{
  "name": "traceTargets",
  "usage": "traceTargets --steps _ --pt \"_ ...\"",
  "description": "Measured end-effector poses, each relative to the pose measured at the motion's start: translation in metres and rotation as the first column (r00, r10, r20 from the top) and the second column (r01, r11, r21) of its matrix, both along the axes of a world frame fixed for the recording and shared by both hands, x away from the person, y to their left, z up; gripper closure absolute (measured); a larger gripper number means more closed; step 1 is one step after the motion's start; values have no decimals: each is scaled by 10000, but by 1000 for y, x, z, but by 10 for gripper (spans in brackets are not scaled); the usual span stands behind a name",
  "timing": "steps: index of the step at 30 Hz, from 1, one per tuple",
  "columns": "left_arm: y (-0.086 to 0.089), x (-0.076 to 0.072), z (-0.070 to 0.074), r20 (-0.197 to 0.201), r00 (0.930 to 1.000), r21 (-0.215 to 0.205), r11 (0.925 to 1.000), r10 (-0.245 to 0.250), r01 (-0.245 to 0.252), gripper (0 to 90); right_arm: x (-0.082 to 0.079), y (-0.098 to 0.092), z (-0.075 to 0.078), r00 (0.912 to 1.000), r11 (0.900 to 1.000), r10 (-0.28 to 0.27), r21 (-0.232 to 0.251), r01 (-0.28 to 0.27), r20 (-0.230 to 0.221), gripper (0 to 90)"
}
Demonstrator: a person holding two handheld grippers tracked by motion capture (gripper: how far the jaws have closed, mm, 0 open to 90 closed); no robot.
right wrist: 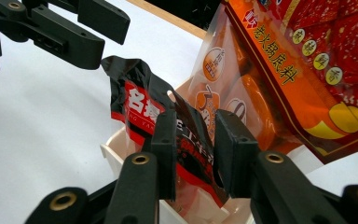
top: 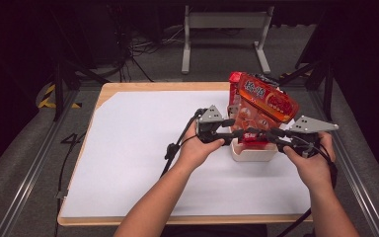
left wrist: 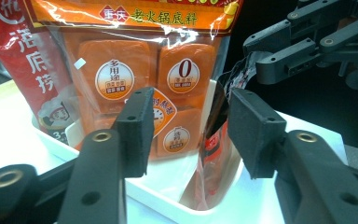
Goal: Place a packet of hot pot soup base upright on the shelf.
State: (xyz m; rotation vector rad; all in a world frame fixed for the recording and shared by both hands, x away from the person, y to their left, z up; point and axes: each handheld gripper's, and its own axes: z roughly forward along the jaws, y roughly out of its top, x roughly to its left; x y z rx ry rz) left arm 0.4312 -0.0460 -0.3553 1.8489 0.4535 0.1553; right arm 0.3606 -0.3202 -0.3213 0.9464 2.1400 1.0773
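A white bin (top: 253, 154) stands at the right of the table and holds a large orange hot-pot seasoning bag (top: 264, 101) upright. My right gripper (right wrist: 193, 149) is shut on a small black and red packet (right wrist: 140, 100), holding it over the bin's near edge. That packet (top: 252, 132) hangs between the two grippers in the high view. My left gripper (left wrist: 189, 126) is open, its jaws level with the orange bag (left wrist: 135, 70) and the bin's rim (left wrist: 168, 198), gripping nothing. The packet's edge (left wrist: 220, 107) is just inside the left gripper's right-hand jaw.
White paper (top: 143, 148) covers the wooden table (top: 109, 90). A red bag (left wrist: 25, 70) stands beside the orange one in the bin. Metal rails run along both sides of the table, and a grey stand (top: 224, 29) is on the floor beyond it.
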Motion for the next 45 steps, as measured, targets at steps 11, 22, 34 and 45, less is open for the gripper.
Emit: traceTargets --steps 11,22,34,45 --pt "18 -11 7 187 9996 155 9997 188 -191 349 -2 0 4 9992 9941 277 1046 -305 289 462" --pt "73 -32 22 492 9941 218 9950 964 -975 251 -3 4 8 9967 9830 561 1714 -653 579 341" --pt "136 -58 23 439 9832 554 9822 1772 -1795 214 -13 16 9 9870 9763 1293 1622 -1435 952 293" --pt "185 -84 9 431 9697 799 9667 2403 -2431 208 -23 23 -3 9809 9669 1744 1736 -1872 865 278"
